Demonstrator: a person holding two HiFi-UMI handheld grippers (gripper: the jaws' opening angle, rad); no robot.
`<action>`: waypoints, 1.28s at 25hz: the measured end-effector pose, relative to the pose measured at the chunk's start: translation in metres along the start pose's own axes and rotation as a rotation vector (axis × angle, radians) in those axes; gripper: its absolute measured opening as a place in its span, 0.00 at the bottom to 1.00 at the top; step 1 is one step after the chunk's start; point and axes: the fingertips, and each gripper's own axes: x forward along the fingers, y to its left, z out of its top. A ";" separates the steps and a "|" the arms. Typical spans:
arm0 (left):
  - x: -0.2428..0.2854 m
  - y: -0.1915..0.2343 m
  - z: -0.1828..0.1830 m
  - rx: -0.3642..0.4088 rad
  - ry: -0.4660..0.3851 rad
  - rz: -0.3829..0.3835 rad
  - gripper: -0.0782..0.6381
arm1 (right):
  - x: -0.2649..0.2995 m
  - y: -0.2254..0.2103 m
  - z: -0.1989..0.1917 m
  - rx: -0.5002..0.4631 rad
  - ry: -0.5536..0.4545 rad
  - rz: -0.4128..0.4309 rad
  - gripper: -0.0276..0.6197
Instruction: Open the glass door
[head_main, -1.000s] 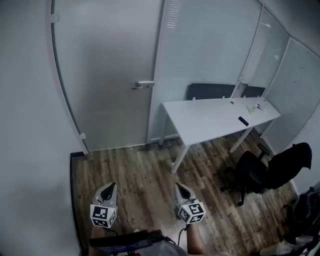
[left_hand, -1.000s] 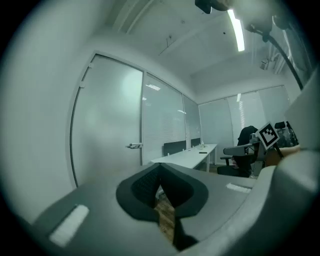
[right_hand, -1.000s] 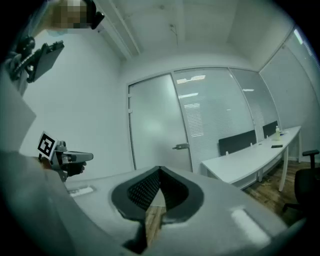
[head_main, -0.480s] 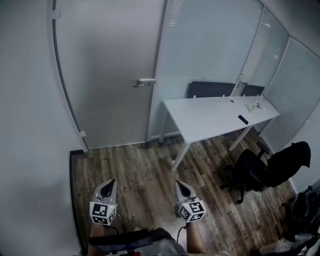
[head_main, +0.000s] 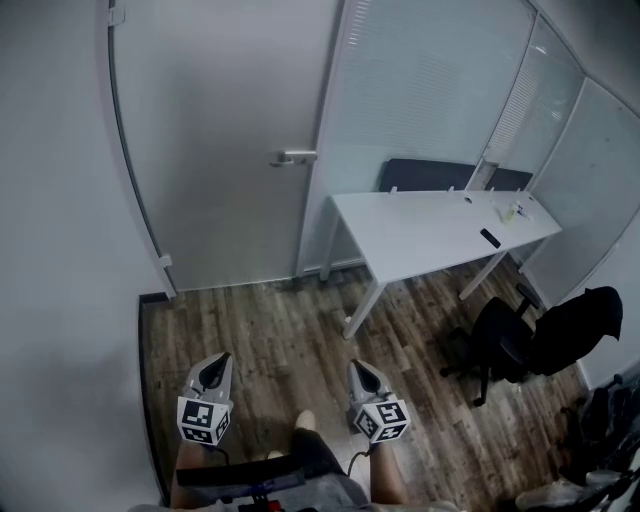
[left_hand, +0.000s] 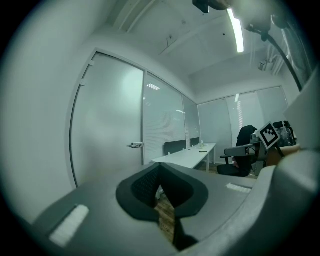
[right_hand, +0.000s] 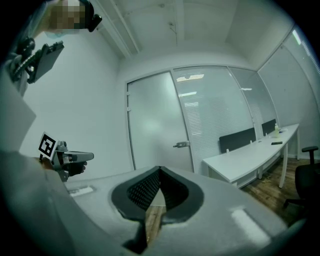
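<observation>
The frosted glass door stands closed ahead, its metal lever handle on the right edge. Both grippers are held low over the wood floor, well short of the door. My left gripper is shut with nothing in it, and so is my right gripper. In the left gripper view the jaws meet, with the handle small and far off. In the right gripper view the jaws also meet, the handle lies ahead and the left gripper shows at the left.
A white wall runs along the left. Right of the door are glass partitions, a white desk with small items, and a black office chair with a dark jacket. A foot shows between the grippers.
The person has stepped a little toward the door; a foot now shows between the grippers. Both grippers stay shut and the door stays closed.
</observation>
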 end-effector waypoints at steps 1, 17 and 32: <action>0.003 0.003 -0.001 -0.004 0.003 0.002 0.11 | 0.006 0.000 -0.001 -0.002 0.003 0.004 0.05; 0.124 0.049 0.013 -0.007 0.008 0.039 0.11 | 0.135 -0.057 0.028 -0.012 0.010 0.065 0.05; 0.255 0.067 0.029 -0.013 0.013 0.063 0.11 | 0.242 -0.135 0.047 0.006 0.025 0.116 0.05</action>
